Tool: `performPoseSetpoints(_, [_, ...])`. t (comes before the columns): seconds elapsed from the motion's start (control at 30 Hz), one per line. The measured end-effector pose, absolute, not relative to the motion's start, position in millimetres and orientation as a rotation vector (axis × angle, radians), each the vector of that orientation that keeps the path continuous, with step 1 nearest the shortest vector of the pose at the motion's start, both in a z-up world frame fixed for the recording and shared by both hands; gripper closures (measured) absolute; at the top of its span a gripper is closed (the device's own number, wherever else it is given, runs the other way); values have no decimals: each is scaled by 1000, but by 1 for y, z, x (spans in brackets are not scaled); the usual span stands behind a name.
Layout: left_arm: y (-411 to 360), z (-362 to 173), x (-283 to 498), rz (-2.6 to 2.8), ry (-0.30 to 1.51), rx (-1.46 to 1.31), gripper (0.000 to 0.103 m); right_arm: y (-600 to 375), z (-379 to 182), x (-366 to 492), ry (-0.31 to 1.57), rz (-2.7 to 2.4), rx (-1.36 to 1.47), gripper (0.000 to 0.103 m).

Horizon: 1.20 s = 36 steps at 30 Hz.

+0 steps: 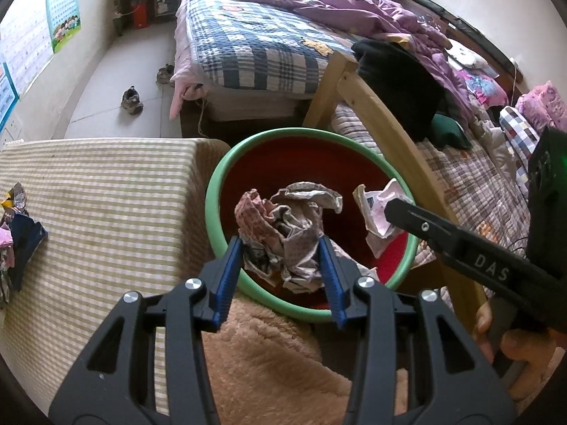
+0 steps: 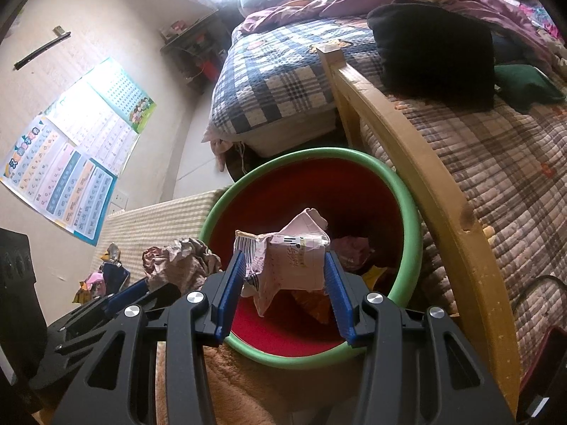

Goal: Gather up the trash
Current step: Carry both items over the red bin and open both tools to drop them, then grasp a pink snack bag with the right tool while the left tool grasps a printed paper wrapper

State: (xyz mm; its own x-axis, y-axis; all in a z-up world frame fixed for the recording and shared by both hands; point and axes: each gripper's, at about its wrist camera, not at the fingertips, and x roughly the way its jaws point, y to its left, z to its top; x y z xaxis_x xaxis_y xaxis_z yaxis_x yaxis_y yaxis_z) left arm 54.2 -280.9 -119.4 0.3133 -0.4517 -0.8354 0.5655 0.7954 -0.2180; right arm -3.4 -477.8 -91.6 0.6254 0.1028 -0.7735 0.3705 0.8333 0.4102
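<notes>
In the left wrist view we find our left claw (image 1: 281,265) clamped on a crumpled patterned wrapper (image 1: 283,226) above the green-rimmed red bin (image 1: 212,191), evidently positioned for dropping; more wrappers (image 1: 14,226) lie on the striped tabletop (image 1: 106,184). In the right wrist view our right claw (image 2: 283,283) grips a pink packet (image 2: 287,258) over the same bin, with the wooden bed rail (image 2: 425,177) close alongside, limiting clearance.

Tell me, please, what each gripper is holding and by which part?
Left gripper: crumpled patterned paper wad, pinched across its lower sides. Right gripper: crumpled pink packet, clamped across its middle.
</notes>
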Motion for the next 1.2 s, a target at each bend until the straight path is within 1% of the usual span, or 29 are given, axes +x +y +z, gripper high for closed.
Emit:
performPoseSetpoints(0.03, [-281,-120,54,-674,1057,124,62,-478,-91,-4,894,-164,585,56])
performPoseSetpoints(0.07, [-281,-120,53,-671,1055,127,56,-479,-91,-4,893,-168,588,56])
performPoseSetpoints(0.1, [-282,-121,53,-670,1054,128,41,-480,-91,-4,890,-171,595,54])
performPoseSetpoints(0.13, [-281,-121,53,-669,1053,125,33,-481,-92,-5,888,-171,607,52])
performPoseSetpoints(0.17, [-280,-120,53,-669,1047,118,28,-483,-92,-6,886,-172,623,52])
performPoseSetpoints(0.37, [-263,-113,55,-641,1024,79,28,-483,-90,-7,884,-180,630,52])
performPoseSetpoints(0.5, [-238,-109,56,-595,1020,29,28,-476,-90,-4,896,-172,608,51])
performPoseSetpoints(0.6, [-211,-106,56,-543,1009,5,28,-465,-92,1,916,-154,586,50])
performPoseSetpoints(0.63, [-200,-105,56,-521,1004,-1,28,-459,-93,4,925,-141,580,47])
performPoseSetpoints(0.73, [-161,-104,54,-443,996,-27,28,-440,-96,13,950,-103,545,46])
performPoseSetpoints(0.97, [-53,-115,38,-207,1016,-131,28,-351,-98,59,1015,82,393,46])
performPoseSetpoints(1.2, [14,-130,21,-72,1044,-234,28,-230,-86,120,1000,303,148,46])
